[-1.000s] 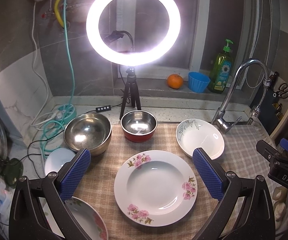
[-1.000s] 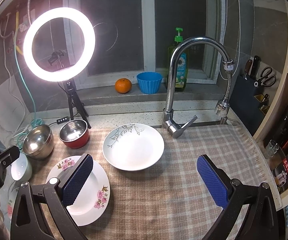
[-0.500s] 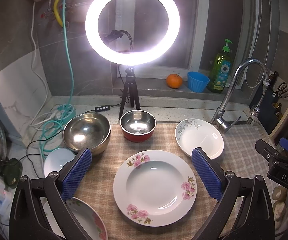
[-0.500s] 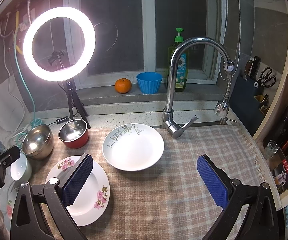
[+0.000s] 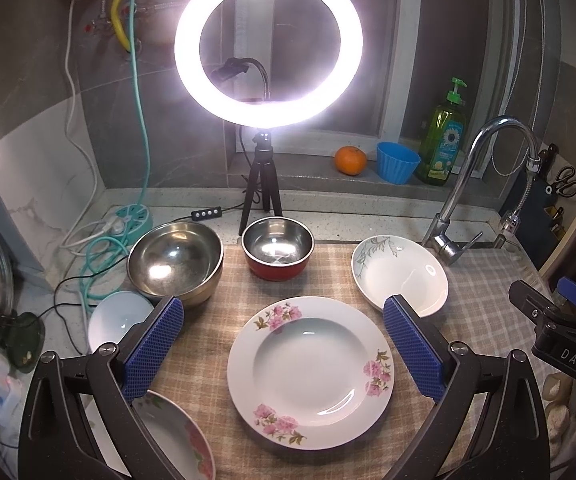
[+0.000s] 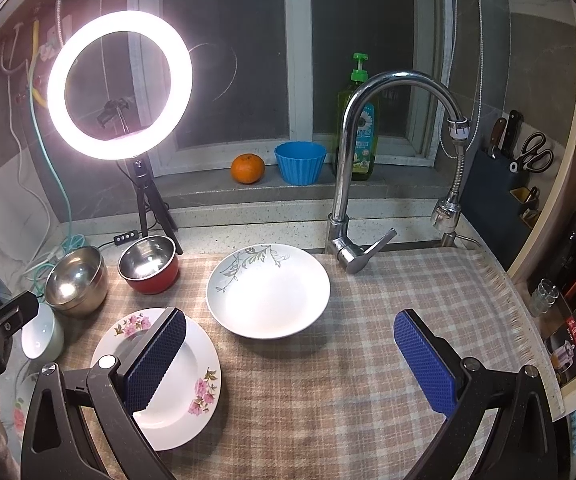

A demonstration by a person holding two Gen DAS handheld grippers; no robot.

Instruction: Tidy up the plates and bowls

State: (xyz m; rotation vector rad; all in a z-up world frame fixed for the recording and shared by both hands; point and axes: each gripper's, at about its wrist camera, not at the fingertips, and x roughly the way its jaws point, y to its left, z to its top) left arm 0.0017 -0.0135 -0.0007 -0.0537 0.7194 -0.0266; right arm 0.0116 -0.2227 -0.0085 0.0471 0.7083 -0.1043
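A checked tablecloth (image 6: 388, 320) covers the counter and carries most of the dishes. The lit ring light (image 5: 268, 40) stands on its tripod at the back, and the chrome faucet (image 6: 368, 140) rises at the cloth's far edge.

The pink-flowered plate (image 5: 310, 372) lies flat near the front of the cloth. The leaf-patterned plate (image 6: 268, 292) sits behind it to the right, just in front of the faucet base, apart from the flowered one. The large steel bowl (image 5: 176, 262) rests at the cloth's left edge, with the red bowl with a steel inside (image 5: 278, 248) beside it, near the tripod legs. A small white bowl (image 5: 118, 318) sits off the cloth, just in front of the steel bowl. Another flowered plate (image 5: 176, 440) shows partly at the lower left.

The left gripper (image 5: 284, 344) hovers over the pink-flowered plate, its blue pads spread wide and holding nothing. The right gripper (image 6: 290, 356) hangs over the cloth in front of the leaf-patterned plate, fingers likewise spread and empty.

An orange (image 6: 248, 168), a blue cup (image 6: 300, 162) and a green soap bottle (image 5: 442, 144) line the windowsill.
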